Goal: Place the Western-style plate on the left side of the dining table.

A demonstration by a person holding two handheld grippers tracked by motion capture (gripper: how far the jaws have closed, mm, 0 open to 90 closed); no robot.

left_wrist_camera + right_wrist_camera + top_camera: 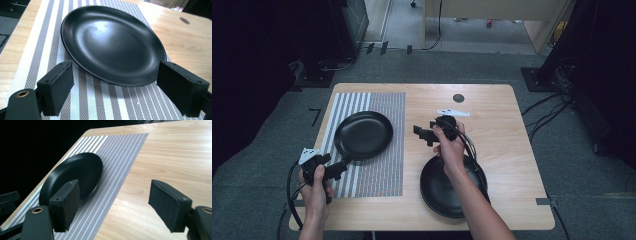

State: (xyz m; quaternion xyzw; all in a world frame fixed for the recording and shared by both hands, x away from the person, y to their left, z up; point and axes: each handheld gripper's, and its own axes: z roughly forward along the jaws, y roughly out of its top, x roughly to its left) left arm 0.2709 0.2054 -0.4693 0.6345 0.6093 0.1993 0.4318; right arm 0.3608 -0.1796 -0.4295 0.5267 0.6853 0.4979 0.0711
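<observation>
Black plates: two, round, shallow, glossy; one on the striped mat (363,135), one on bare wood (447,187) beneath the person's right forearm.
Handling: judged rigid, smooth and slippery, breakable if dropped; moderate weight.
Hold: the thin raised rim, one pad above, one below; the flat centre offers nothing to pinch.
Left gripper (333,169): jaws spread wide, empty; mat plate's near rim lies just ahead, between the pads.
Right gripper (426,132): jaws wide apart, empty; mat plate sits beyond its left jaw, well apart.
Striped mat (377,172): one, grey-white.
Table (507,150): one, wood.
</observation>
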